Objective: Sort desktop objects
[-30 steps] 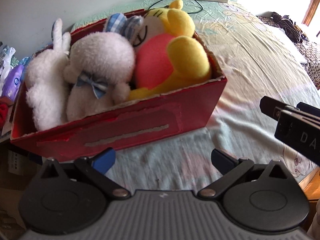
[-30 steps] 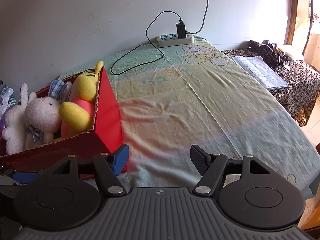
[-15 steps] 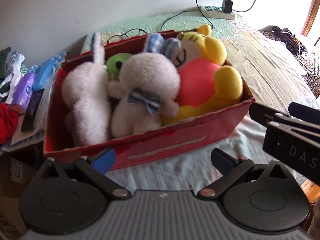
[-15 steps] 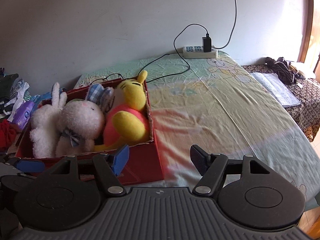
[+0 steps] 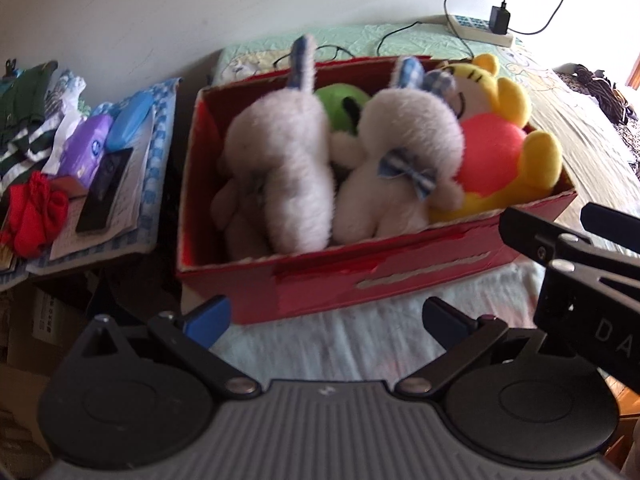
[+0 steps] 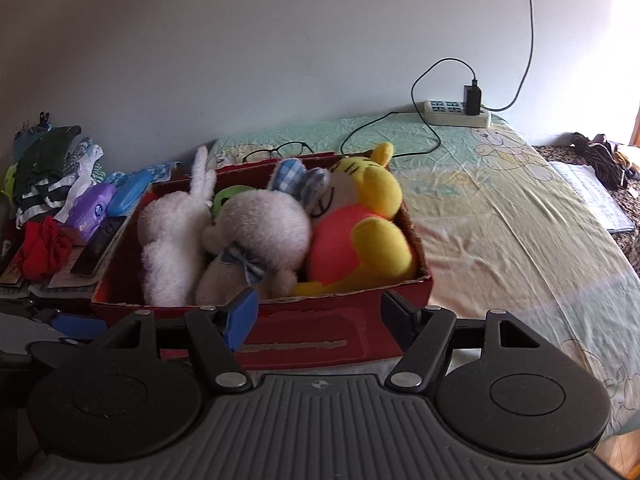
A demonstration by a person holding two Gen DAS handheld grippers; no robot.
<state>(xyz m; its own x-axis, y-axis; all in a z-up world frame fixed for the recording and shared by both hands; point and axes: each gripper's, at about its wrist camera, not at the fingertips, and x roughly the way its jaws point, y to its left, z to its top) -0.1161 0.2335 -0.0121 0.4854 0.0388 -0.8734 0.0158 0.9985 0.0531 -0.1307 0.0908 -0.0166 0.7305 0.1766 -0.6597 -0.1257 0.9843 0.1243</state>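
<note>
A red cardboard box (image 5: 320, 286) sits on the bed sheet, packed with plush toys. From left to right they are a white rabbit (image 5: 280, 168), a green toy (image 5: 344, 106) half hidden behind it, a second white rabbit with a blue bow (image 5: 400, 160), and a yellow bear in a red shirt (image 5: 500, 148). My left gripper (image 5: 324, 318) is open and empty, just in front of the box's near wall. My right gripper (image 6: 318, 316) is also open and empty, above the near rim of the box (image 6: 420, 278). The bear (image 6: 360, 232) and both rabbits (image 6: 172, 236) lie beyond it.
Left of the box, a low side surface holds a purple packet (image 6: 92, 208), a blue case (image 6: 130, 192), a dark phone (image 6: 96, 248), red cloth (image 6: 44, 248) and folded clothes. Glasses (image 6: 280, 150) lie behind the box. A power strip (image 6: 456, 112) with cables sits by the wall, and papers (image 6: 592, 196) lie far right.
Both views have risen and swung left, so the box now sits centred and seen from above, with the side clutter in sight. Both grippers stayed open and empty.
</note>
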